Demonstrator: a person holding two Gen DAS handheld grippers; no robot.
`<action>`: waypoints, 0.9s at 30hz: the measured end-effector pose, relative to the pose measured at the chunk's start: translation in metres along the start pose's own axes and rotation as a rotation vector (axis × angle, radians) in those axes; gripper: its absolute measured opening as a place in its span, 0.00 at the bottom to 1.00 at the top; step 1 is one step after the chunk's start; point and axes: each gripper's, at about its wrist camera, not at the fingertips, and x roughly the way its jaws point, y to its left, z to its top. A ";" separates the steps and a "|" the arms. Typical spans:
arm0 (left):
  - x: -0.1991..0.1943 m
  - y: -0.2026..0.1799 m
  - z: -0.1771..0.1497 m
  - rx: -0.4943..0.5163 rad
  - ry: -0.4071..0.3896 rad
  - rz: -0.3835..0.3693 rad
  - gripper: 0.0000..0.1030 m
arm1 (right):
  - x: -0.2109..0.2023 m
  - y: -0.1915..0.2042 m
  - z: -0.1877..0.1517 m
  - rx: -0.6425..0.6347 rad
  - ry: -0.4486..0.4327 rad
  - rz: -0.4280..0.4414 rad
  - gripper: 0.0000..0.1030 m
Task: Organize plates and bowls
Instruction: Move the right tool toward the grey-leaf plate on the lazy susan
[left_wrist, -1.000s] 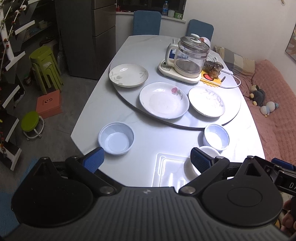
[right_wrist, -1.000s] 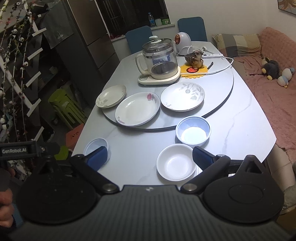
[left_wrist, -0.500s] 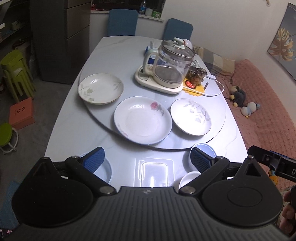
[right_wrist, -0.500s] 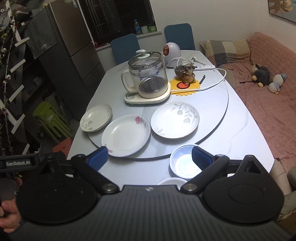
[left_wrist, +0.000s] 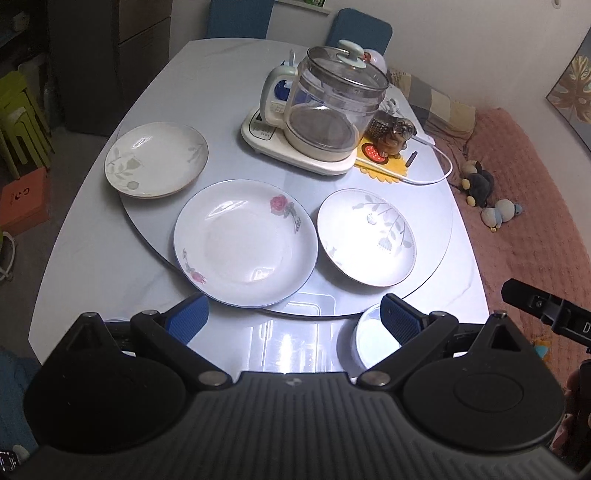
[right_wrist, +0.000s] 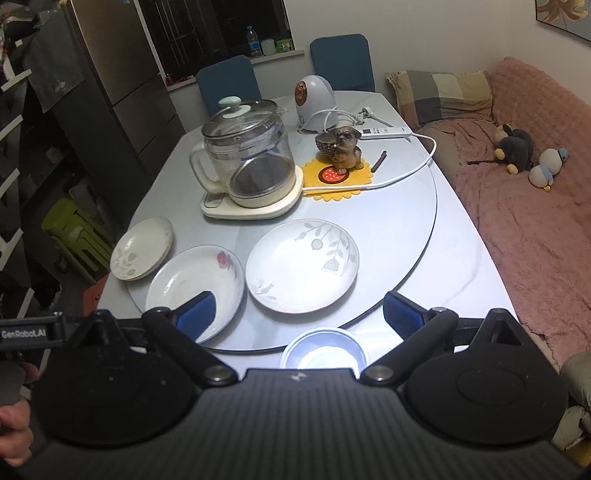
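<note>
Three plates lie on the grey turntable: a rose-patterned plate in the middle, a leaf-patterned plate to its right and a cream plate at the left. My left gripper hangs open above the table's near edge, just short of the rose plate, with nothing between its fingers. A pale blue bowl peeks out by its right finger. In the right wrist view the right gripper is open above a blue bowl, in front of the leaf plate and rose plate.
A glass kettle on its base, a dog figurine on a yellow mat, a white appliance and a power strip with cord fill the turntable's far half. Two blue chairs stand behind; a pink sofa runs along the right.
Both grippers have moved forward over the table toward the plates. The small bowls near the front edge have slid under the gripper bodies. Both stay open.
</note>
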 end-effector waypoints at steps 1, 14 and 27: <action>0.007 -0.004 0.002 -0.001 0.002 0.005 0.98 | 0.008 -0.007 0.005 -0.004 0.009 0.010 0.96; 0.113 -0.041 0.020 -0.129 0.067 0.007 0.96 | 0.115 -0.072 0.047 -0.049 0.149 0.161 0.87; 0.199 -0.045 0.018 -0.269 0.161 -0.020 0.81 | 0.219 -0.091 0.062 -0.118 0.274 0.190 0.59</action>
